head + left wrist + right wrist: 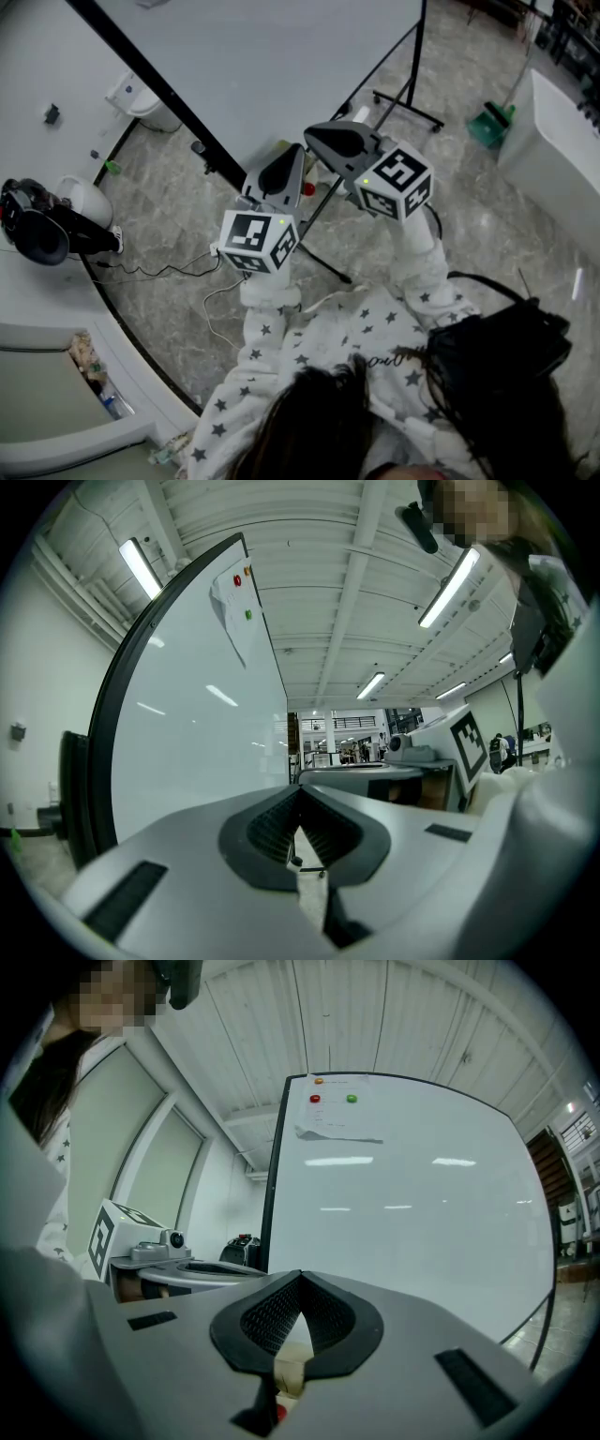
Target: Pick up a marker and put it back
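1. The left hand-held gripper [299,799] faces the whiteboard [197,714]. Its jaws are pressed together with nothing between them.
2. The right hand-held gripper [300,1283], just right of it, is likewise closed tight and empty.
3. What seems to be the marker [307,188] shows only a small red tip. It lies below and between both grippers, near the whiteboard's lower edge, and neither holds it.

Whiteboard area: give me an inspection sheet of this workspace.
Surface: whiteboard blank, save a paper and magnets near its top.
Job's things: no marker clearly seen; small red item by the jaws, unidentifiable.
Clutter: green dustpan on the floor.
Grippers: left gripper and right gripper both shut, empty.
Cables: loose cable on the floor.
Surroundings: grey stone floor, white counter.
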A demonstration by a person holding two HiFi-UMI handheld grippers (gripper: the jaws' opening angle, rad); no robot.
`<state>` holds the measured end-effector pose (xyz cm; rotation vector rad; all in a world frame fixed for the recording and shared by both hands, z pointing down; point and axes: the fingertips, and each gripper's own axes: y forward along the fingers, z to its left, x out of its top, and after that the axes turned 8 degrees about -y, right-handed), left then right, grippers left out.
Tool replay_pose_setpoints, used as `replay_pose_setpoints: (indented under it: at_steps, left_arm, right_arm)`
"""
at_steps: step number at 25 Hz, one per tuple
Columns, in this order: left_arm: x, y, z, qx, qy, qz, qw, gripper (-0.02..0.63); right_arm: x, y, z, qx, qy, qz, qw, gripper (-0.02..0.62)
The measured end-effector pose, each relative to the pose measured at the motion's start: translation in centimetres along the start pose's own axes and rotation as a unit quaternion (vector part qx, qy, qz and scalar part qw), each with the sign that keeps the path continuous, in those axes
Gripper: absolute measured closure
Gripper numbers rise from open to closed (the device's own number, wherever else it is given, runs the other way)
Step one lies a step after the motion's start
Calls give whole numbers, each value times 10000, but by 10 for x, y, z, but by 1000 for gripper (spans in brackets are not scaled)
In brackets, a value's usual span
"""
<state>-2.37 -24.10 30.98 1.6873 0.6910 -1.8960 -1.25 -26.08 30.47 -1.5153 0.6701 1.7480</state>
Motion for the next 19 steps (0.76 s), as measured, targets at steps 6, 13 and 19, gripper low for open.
replay_pose_setpoints:
  at_steps: [6, 13, 19]
  left_arm:
    - [0, 1, -1, -5, 14, 14, 10000, 604]
    - [0, 1, 0, -8, 4, 32, 10000, 604]
    - [-3, 3, 0, -15, -12, 53, 10000, 604]
  right_arm:
    - [-3, 0, -1, 4, 33, 28, 10000, 589]
    - [-4, 0, -2, 3, 67, 36, 10000, 589]
    - [-6, -1, -3, -9, 77, 53, 10000, 589]
